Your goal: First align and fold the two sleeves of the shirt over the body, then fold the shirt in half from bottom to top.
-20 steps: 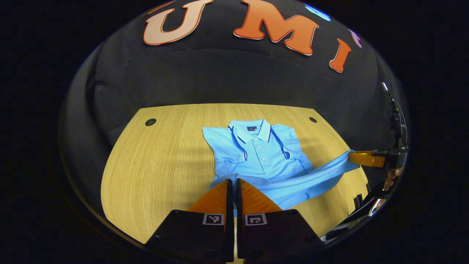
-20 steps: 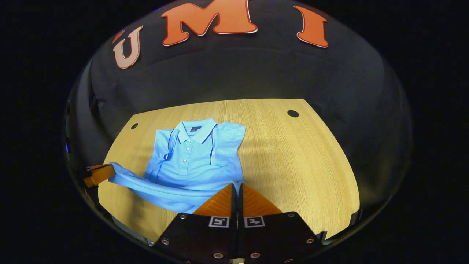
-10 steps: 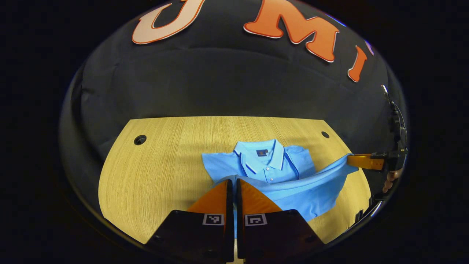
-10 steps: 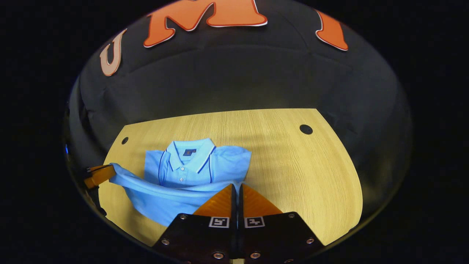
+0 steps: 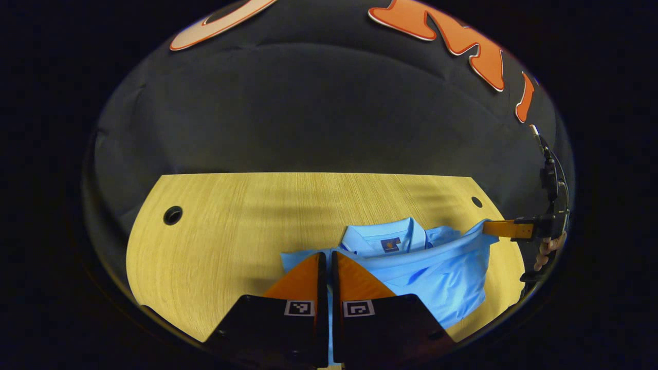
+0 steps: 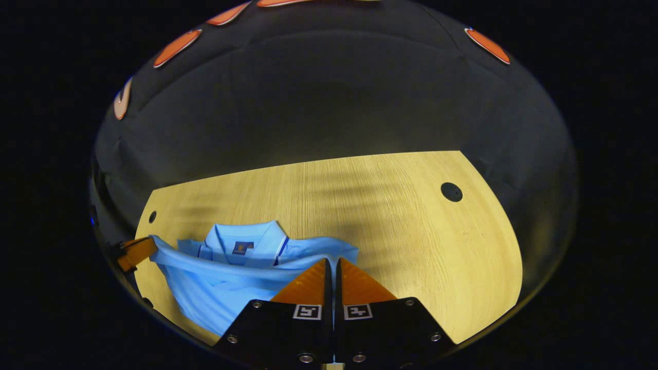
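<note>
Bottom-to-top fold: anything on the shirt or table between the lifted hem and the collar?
Nothing visible. The hem, stretched between the left hand-held gripper and right hand-held gripper, hangs just short of the collar. Only bare shirt lies under it; beyond the collar, bare table.

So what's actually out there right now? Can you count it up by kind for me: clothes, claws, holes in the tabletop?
Shirts: 1, the light blue polo shirt, its lower edge lifted
Claws: 2, the left claw and the right claw, each pinching the hem
Round holes in the wooden table: 2, the left hole and the right hole
Total: 5
</note>
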Demonstrator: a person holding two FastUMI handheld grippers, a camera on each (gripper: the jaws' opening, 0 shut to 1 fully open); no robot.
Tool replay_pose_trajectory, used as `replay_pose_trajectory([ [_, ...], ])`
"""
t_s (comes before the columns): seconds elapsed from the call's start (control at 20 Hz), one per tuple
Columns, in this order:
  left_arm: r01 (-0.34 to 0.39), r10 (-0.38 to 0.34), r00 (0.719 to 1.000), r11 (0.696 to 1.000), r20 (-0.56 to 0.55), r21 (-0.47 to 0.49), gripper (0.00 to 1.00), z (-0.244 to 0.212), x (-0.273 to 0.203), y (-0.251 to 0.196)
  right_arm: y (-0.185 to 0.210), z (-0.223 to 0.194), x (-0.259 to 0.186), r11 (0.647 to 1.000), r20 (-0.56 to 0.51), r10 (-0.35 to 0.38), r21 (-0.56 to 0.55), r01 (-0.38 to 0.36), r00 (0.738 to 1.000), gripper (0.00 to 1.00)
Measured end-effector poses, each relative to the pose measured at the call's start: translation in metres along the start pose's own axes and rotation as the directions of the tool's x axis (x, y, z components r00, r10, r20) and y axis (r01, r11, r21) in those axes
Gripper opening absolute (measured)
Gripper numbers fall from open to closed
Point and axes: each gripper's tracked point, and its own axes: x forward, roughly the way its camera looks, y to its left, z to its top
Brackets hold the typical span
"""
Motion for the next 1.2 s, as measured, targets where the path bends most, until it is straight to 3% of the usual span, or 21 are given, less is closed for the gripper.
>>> replay_pose_trajectory([
  [0.25,-0.057,0.057,0.998,0.997,-0.004,0.051,0.07,0.006,0.028,0.02,0.008,0.013,0.02,0.995,-0.001,0.045,0.093,-0.045,0.999,0.05],
  [0.3,-0.072,0.073,0.997,0.996,-0.016,0.057,0.12,0.004,0.03,0.023,0.01,0.012,0.018,0.992,-0.01,0.061,0.107,-0.06,0.998,0.08],
  [0.4,-0.072,0.073,0.997,0.997,-0.025,0.04,0.65,0.001,0.025,0.021,0.003,0.018,0.012,0.997,0.028,0.051,0.055,-0.052,0.998,0.16],
  [0.45,-0.069,0.069,0.997,0.997,-0.015,0.027,0.92,0.005,0.018,0.016,0.0,0.024,0.005,0.999,0.056,0.047,0.021,-0.048,0.997,0.36],
  [0.5,-0.072,0.072,0.997,0.997,0.001,0.024,0.94,0.008,0.009,0.016,0.0,0.028,-0.004,0.999,0.08,0.049,0.0,-0.049,0.996,0.39],
  [0.55,-0.081,0.08,0.997,0.996,0.017,0.029,0.96,0.012,-0.001,0.013,0.002,0.031,-0.016,0.999,0.095,0.054,-0.015,-0.053,0.994,0.57],
  [0.65,-0.096,0.094,0.995,0.995,0.041,0.036,1.0,0.018,-0.025,0.006,0.004,0.032,-0.038,0.998,0.134,0.061,-0.04,-0.056,0.989,0.8],
  [0.75,-0.114,0.111,0.991,0.993,0.074,0.038,1.0,0.023,-0.05,0.001,0.007,0.032,-0.061,0.996,0.16,0.079,-0.059,-0.07,0.984,0.9],
  [1.0,-0.129,0.122,0.977,0.991,0.174,0.034,1.0,0.032,-0.121,-0.028,0.012,0.014,-0.128,0.986,0.201,0.147,-0.107,-0.128,0.968,0.97],
  [1.2,-0.159,0.132,0.943,0.985,0.305,0.066,1.0,0.042,-0.172,-0.052,-0.005,0.009,-0.182,0.982,0.295,0.161,-0.142,-0.123,0.942,0.98],
])
